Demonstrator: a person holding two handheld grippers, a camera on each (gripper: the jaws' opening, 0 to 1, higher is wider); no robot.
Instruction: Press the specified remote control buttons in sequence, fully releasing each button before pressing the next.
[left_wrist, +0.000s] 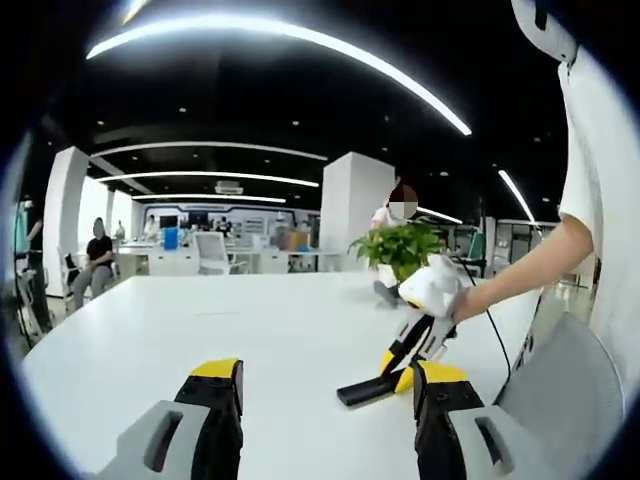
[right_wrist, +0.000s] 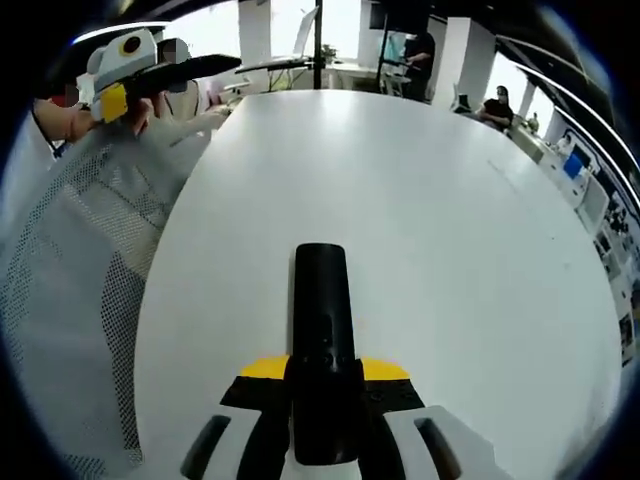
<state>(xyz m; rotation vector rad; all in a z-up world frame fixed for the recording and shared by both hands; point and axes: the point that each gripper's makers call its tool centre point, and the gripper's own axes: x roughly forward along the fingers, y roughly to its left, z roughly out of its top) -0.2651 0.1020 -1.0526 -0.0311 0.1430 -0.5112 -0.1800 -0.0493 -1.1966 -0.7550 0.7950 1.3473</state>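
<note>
Right now your right gripper (right_wrist: 322, 400) clamps the black remote control (right_wrist: 322, 345) over the white bench (right_wrist: 420, 200); your left gripper (left_wrist: 328, 400) stands open.

A slim black remote control (right_wrist: 322, 355) sits clamped between my right fingers (right_wrist: 262, 440), pointing straight out over the white counter (right_wrist: 450, 250). Its rounded far end is free; small buttons show on its upper face. In the left gripper view it angles down, its tip at the counter.
</note>
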